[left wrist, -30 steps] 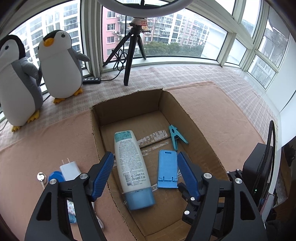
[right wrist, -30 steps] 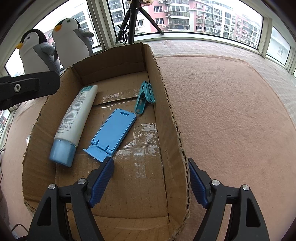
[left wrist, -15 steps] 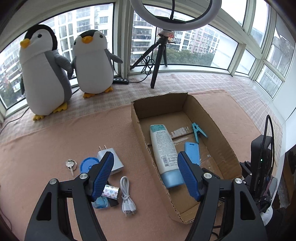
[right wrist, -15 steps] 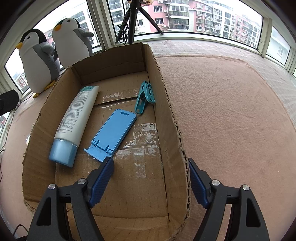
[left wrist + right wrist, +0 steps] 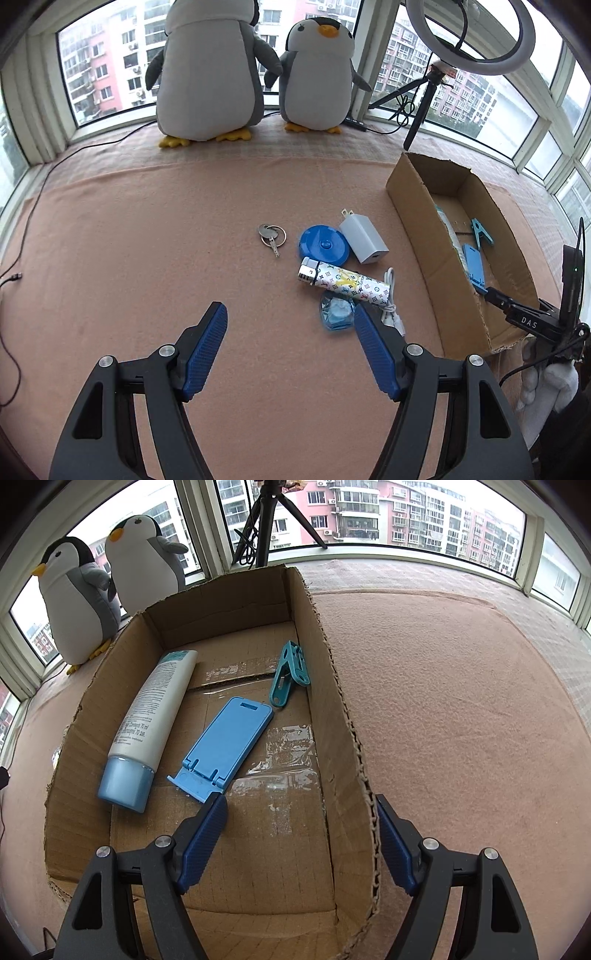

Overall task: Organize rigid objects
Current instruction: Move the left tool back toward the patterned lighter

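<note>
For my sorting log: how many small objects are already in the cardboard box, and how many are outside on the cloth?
In the box: 3 (tube, phone stand, clip)
On the cloth: 6 (keys, blue disc, charger, patterned cylinder, cable, blue packet)
Total: 9

At the right of the left wrist view, the box wall (image 5: 439, 258) hides most of the tube (image 5: 451, 232); the larger penguin's (image 5: 210, 66) head is cut off at the top edge.
</note>
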A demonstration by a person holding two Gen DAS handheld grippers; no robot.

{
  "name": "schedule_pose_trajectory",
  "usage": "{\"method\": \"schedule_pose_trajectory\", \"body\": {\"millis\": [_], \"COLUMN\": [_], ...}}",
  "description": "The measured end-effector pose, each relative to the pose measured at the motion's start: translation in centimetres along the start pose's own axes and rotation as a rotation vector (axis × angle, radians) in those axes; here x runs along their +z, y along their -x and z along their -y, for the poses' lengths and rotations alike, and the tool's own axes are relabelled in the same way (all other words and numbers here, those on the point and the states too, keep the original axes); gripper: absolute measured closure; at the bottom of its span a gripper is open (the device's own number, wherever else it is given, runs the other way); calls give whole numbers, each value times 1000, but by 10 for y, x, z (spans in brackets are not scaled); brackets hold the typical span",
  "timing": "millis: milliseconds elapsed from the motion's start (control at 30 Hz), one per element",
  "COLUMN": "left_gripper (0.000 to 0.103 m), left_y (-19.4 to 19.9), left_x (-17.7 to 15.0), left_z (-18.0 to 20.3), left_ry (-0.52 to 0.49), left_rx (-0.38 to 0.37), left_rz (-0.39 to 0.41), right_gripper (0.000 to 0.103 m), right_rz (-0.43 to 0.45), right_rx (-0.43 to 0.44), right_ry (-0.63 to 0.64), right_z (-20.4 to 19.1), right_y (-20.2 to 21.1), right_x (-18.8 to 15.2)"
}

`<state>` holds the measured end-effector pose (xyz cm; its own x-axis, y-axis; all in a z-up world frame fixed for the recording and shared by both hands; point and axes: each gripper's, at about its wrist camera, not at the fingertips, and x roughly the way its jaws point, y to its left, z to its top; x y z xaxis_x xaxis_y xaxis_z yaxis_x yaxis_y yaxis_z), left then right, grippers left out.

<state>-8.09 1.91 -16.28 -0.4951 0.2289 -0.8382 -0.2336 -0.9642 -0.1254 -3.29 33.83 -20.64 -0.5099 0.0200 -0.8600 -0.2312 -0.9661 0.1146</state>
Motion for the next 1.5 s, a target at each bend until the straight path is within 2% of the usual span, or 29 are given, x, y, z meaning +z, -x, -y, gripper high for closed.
{"method": "schedule_pose_trajectory", "body": {"millis": [167,267,333,367,400,567,767,867,967,1067,1133,1300,1500], "left_gripper": [32,33,34,36,43,63,66,70,68,70,71,71,68], "left_y": [-10,-14,-24,-29,-35,-59,-83,-82,-77,-68,-63,-55,-30], "left_x": [-2,12,25,31,36,49,45,38,27,20,14,-3,-8], "left_z": [4,15,24,27,32,53,63,56,46,30,17,-7,-14], "left_ry": [17,6,-10,-16,-22,-99,-143,-150,-165,-157,-152,-143,-102], "left_rx": [-21,-13,-15,-24,-35,-52,-70,-69,-62,-26,-29,55,66], "left_rz": [-24,-12,-31,-43,-55,-109,-197,-211,-220,-209,-205,-211,-149], "right_gripper": [28,28,28,28,28,28,26,26,26,26,26,26,26], "right_rz": [0,0,0,0,0,1,1,1,2,2,1,2,0], "right_rx": [0,-1,0,0,0,0,-2,-2,-2,-2,-4,-6,-3], "right_ry": [-1,-1,-1,-1,-1,-3,-7,-7,-8,-7,-5,-3,6], "right_z": [0,0,0,0,0,0,1,1,1,1,1,3,2], "right_y": [0,0,0,0,0,0,0,0,-1,0,0,0,2], "right_x": [0,0,0,0,0,0,0,0,0,-1,0,-2,-5]}}
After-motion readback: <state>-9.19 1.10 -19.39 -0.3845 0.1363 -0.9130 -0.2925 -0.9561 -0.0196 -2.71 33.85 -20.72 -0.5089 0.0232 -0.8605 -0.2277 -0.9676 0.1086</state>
